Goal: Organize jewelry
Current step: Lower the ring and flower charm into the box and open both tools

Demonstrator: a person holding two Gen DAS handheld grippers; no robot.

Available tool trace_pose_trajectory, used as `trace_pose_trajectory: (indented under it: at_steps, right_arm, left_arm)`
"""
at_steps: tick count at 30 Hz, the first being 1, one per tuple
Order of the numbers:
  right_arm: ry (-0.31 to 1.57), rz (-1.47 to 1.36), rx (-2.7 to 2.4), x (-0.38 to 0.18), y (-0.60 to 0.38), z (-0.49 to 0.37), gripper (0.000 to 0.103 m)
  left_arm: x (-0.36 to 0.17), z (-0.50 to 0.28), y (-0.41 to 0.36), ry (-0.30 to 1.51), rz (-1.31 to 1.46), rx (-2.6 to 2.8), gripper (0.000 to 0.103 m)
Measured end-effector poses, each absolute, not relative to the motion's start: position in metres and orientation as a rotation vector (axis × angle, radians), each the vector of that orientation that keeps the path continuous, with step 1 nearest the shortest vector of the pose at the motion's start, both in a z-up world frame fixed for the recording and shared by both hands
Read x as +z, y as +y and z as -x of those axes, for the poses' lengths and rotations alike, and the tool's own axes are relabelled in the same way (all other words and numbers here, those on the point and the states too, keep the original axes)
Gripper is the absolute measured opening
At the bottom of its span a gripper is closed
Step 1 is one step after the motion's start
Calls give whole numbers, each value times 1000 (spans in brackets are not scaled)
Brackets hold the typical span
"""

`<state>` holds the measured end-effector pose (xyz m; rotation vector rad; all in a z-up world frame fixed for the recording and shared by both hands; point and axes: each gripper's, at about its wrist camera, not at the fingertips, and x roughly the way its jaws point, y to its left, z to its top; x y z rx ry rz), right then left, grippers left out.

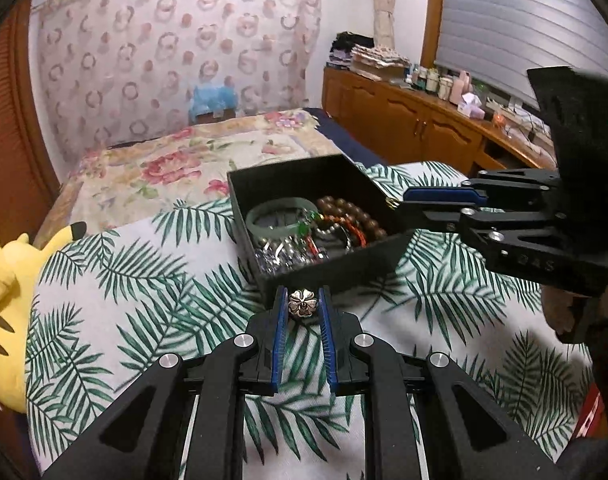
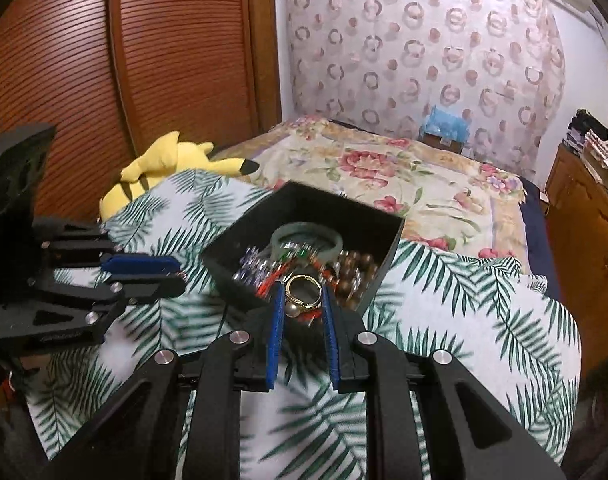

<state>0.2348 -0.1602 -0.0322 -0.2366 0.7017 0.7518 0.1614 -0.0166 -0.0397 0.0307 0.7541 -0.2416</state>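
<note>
bed (image 1: 152,168); only left view shows silver ring (image 1: 303,303).

A gold ring (image 2: 303,293) with a pearl is clamped between the blue pads of the right gripper (image 2: 303,300), just above the near corner of a black box (image 2: 388,256). In the box, a green jade bangle (image 2: 305,238), brown wooden beads (image 2: 358,266) and tangled chains are seen. The box is set on a palm-leaf printed cloth (image 2: 464,320). The left gripper (image 2: 172,272) is seen at the left edge, side-on, and a yellow plush toy (image 2: 172,160) lies beyond.
</note>
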Motion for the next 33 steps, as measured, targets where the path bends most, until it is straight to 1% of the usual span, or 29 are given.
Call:
trace_pose_trajectory:
  at_steps: [10,11,12,14,33]
  right_arm:
    - [697,226,740,-36,-141,-273,22]
    - [698,229,730,-37,-139,-276,25]
    - [698,230,724,-38,-138,-278,34]
    - [693,220,717,-39,-139,-280,44]
    - [690,147,629,-43,-185,-271,45]
  left_arm:
    - [-24,-182,-11,730,-30,-244,14]
    - [-23,-184,-11,729,-32,-242,14]
    - [-22,-186,-10,728,-32,-241,14]
    - [-20,-191,-10,726,-33,-240,14]
    - [-26,-261,-28,759,-65,-244,14]
